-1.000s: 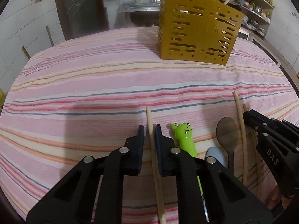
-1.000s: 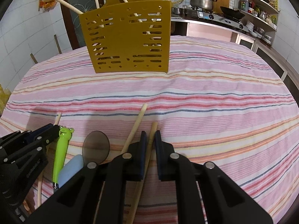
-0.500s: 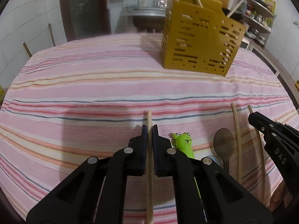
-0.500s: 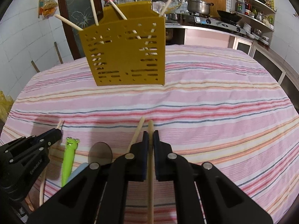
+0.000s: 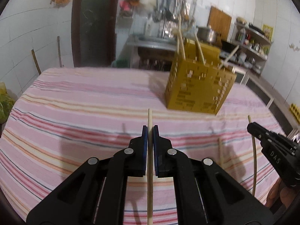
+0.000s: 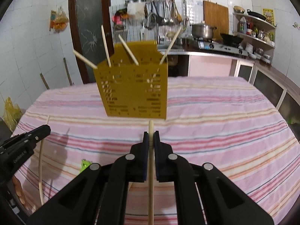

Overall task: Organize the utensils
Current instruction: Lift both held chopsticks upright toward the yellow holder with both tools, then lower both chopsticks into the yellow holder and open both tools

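Note:
My left gripper (image 5: 150, 129) is shut on a wooden chopstick (image 5: 150, 118) and holds it above the striped tablecloth. My right gripper (image 6: 150, 135) is shut on another wooden chopstick (image 6: 151, 128), also lifted. The yellow perforated utensil holder (image 5: 199, 88) stands ahead and to the right in the left wrist view, and straight ahead in the right wrist view (image 6: 133, 91), with several chopsticks sticking out of it. A green frog-headed utensil (image 6: 85, 164) lies on the cloth at the lower left of the right wrist view.
One more chopstick (image 5: 220, 153) lies on the pink striped tablecloth (image 5: 84, 101). The right gripper's body (image 5: 275, 153) shows at the right edge of the left wrist view. Kitchen counter, stove and shelves stand behind the table.
Both grippers closed on their chopsticks and lifted them off the cloth. The cameras rose, so the spoon and frog utensil dropped out of the left view.

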